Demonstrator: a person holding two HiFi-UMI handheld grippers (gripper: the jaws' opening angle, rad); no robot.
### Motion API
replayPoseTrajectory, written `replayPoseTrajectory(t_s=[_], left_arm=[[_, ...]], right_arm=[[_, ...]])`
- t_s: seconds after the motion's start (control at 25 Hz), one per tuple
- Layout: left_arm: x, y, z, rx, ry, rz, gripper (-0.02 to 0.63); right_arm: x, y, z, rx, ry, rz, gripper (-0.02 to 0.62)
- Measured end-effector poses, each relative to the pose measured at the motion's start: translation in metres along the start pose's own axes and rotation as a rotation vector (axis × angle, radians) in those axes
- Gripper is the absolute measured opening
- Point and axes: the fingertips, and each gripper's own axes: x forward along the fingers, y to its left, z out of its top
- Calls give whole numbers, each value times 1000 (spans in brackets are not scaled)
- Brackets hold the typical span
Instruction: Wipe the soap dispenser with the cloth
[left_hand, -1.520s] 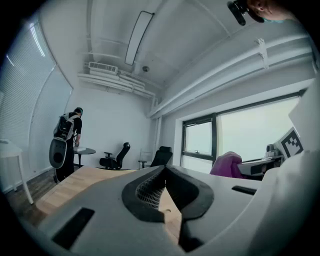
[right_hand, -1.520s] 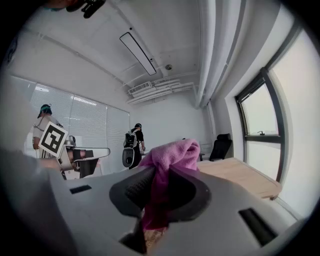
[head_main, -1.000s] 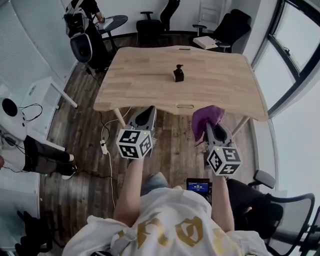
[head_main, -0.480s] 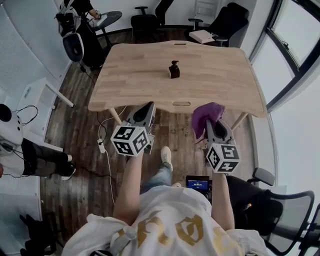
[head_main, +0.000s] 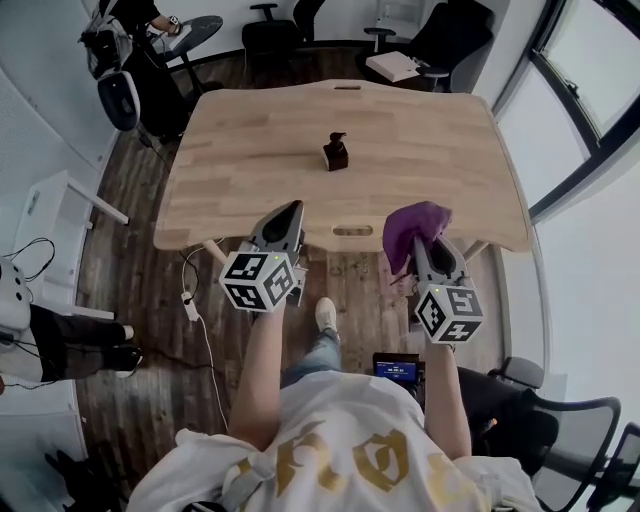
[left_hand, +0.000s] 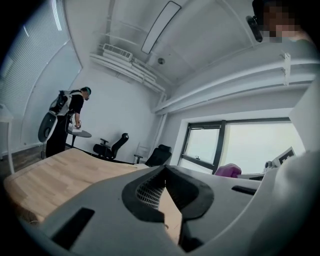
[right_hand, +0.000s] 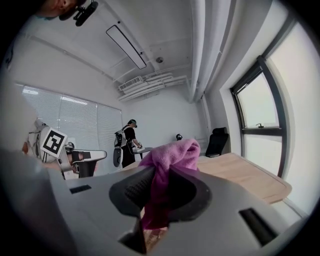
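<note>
A small dark soap dispenser (head_main: 336, 152) stands upright near the middle of the light wooden table (head_main: 240, 160). My left gripper (head_main: 291, 208) is shut and empty, its tips over the table's near edge, short of the dispenser and to its left. In the left gripper view its jaws (left_hand: 164, 181) meet with nothing between them. My right gripper (head_main: 424, 238) is shut on a purple cloth (head_main: 412, 226), bunched above the jaws, at the near edge right of the dispenser. In the right gripper view the cloth (right_hand: 172, 154) hangs between the pads; the dispenser is hidden there.
Black office chairs (head_main: 445, 40) stand behind the table. At the far left a person with a backpack (head_main: 118, 50) is by a small round table (head_main: 196, 30). A white desk (head_main: 60, 195) and floor cables (head_main: 192, 300) lie left; another chair (head_main: 545, 415) is at lower right.
Both grippers have moved forward to the table's near edge, and the table and dispenser now look closer. The cloth stays in the right gripper; the left stays shut.
</note>
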Motion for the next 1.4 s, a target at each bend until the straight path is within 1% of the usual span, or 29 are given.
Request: replayPoseTrajectory(t_s=[0.08, 0.2, 0.36, 0.4, 0.52, 0.64, 0.76, 0.88, 1.12, 1.28, 1.4], left_arm=[[28, 15, 6, -17, 0, -5, 5], [68, 29, 11, -35, 9, -39, 5], [114, 59, 24, -37, -19, -52, 5], [124, 68, 25, -35, -13, -50, 5], [158, 93, 23, -16, 42, -40, 5], [183, 107, 25, -5, 68, -57, 5], [198, 123, 30, 6, 68, -63, 5], [209, 138, 34, -10, 59, -58, 5], [222, 149, 39, 3, 57, -66, 5], [230, 159, 40, 6, 57, -56, 5], [239, 161, 47, 32, 52, -48, 5]], right_arm=[[29, -6, 7, 0, 10, -3, 71], [66, -15, 17, 3, 25, -16, 71], [121, -28, 26, 37, 26, -30, 70], [134, -30, 28, 43, 30, -31, 71], [171, -36, 34, 77, 29, -33, 71], [200, -39, 39, 120, 15, -34, 71], [224, -41, 39, 146, 9, -37, 71], [238, -39, 41, 169, 0, -31, 71], [256, -46, 46, 151, 5, -40, 71], [269, -45, 45, 149, 5, -18, 71], [280, -45, 44, 146, 7, 2, 71]])
